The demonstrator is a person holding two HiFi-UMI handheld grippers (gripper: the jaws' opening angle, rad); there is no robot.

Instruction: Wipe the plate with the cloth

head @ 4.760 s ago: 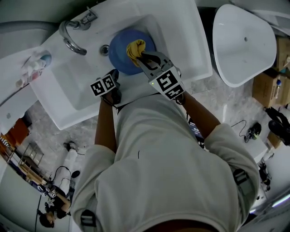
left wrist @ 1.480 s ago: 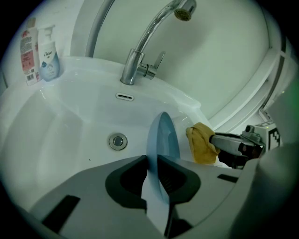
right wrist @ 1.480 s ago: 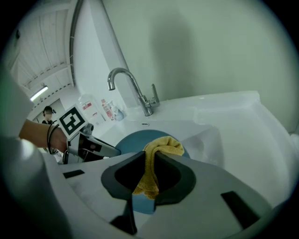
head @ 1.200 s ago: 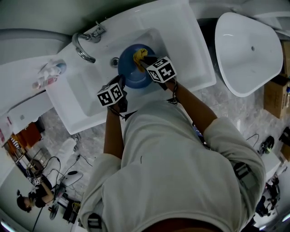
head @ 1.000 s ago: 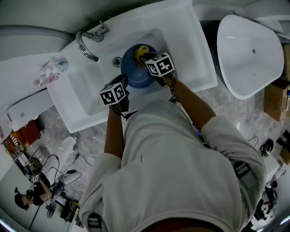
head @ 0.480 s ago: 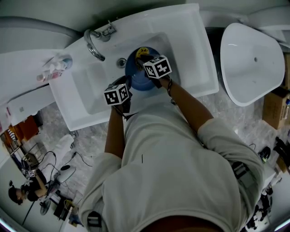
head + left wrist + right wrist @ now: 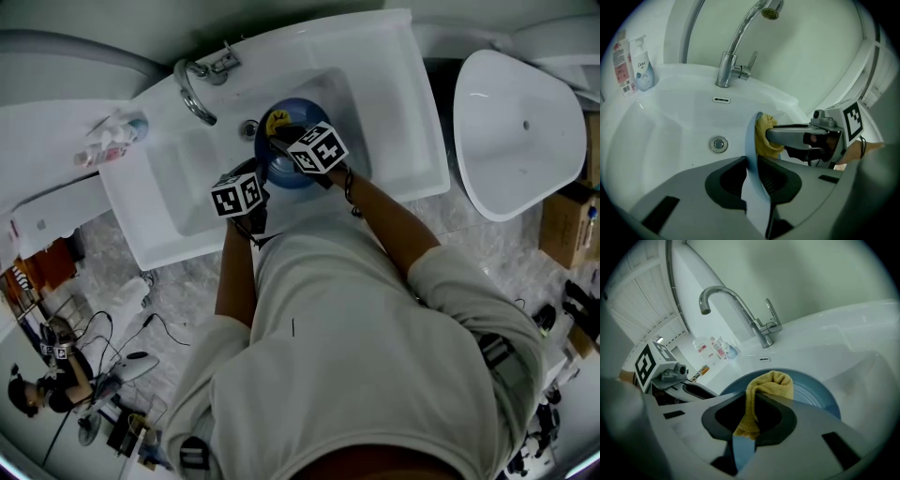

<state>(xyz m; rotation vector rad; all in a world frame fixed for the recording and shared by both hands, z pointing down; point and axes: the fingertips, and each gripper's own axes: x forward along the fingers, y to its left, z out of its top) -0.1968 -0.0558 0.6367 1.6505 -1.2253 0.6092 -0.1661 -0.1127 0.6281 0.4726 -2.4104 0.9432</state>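
Note:
A blue plate stands tilted in the white sink. My left gripper is shut on its near rim, and in the left gripper view the plate shows edge-on between the jaws. A yellow cloth lies against the plate's face, with my right gripper shut on it. In the right gripper view the cloth folds over the plate ahead of the jaws. The cloth sits at the tip of the right gripper.
A chrome faucet rises at the sink's back, with the drain below it. Soap bottles stand on the left ledge. A white tub lies to the right. My own body hides the near floor.
The right gripper has slid the cloth a little leftward across the plate's face over the last half second. The left gripper still holds the plate's rim in the sink.

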